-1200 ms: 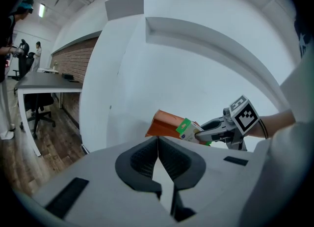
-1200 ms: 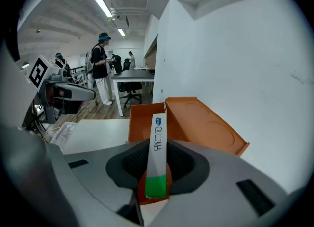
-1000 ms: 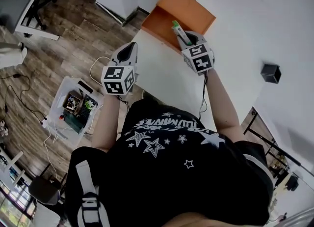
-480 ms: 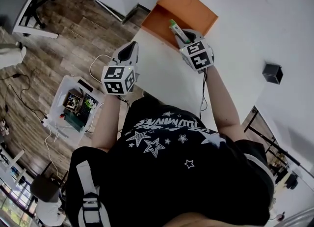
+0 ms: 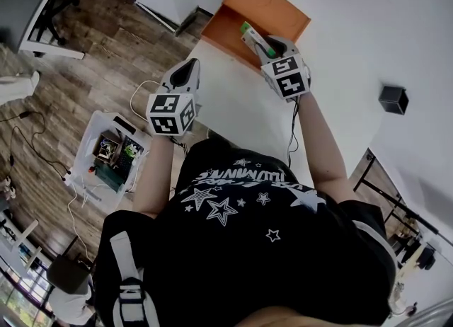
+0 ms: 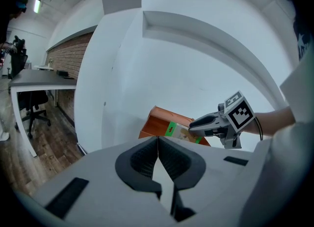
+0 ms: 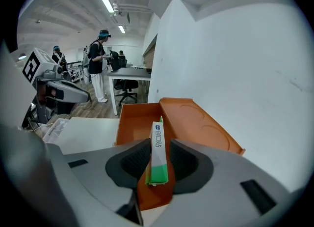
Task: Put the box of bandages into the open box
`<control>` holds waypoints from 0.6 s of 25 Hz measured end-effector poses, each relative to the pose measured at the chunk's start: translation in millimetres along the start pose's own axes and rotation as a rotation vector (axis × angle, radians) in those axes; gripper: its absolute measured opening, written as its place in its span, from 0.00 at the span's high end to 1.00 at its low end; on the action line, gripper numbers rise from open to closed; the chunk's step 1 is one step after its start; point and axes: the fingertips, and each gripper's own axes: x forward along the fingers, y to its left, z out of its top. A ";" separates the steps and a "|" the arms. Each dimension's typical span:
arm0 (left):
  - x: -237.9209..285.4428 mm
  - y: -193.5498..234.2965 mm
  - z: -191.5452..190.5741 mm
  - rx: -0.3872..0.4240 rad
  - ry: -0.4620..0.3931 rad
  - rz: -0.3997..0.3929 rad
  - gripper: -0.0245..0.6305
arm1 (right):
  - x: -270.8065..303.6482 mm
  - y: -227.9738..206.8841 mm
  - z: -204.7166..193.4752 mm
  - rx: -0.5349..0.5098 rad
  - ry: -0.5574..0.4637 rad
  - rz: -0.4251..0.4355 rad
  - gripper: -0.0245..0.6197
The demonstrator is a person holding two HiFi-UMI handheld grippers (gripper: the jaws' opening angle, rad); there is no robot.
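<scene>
Two dark fingers [image 7: 133, 161] of the right gripper [image 7: 158, 168] are clamping the box of bandages [image 7: 158, 145] by its flat sides, holding it on edge with the green end nearest the camera and the white end pointing forward. That far end is reaching over the near wall of the open box [image 7: 196, 123], an orange one whose lid is lying back to the right; the bandages are hanging above it, not resting inside. So the pick-up is looking done and the carry nearly done. What is remaining, as I judge it, is lowering the bandages into the orange hollow and letting go. The left gripper [image 6: 158, 158] is hovering well apart from the orange box, off the bench's near corner, its fingers [image 6: 142, 159] meeting at the tips with nothing between them, and it is taking no visible part in the work. The orange box is sitting at the edge of the white bench [image 5: 233, 110], and a small black cube [image 5: 393, 99] is standing farther along it, well clear of both grippers.
</scene>
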 end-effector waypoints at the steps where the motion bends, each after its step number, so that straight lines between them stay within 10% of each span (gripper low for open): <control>1: -2.1 -2.0 0.0 0.005 -0.002 -0.002 0.93 | -4.7 -0.1 0.6 0.008 -0.006 -0.003 0.79; 15: -50.4 -83.8 -6.1 0.062 -0.034 0.004 0.93 | -100.3 -7.4 -31.4 0.060 -0.089 -0.048 0.79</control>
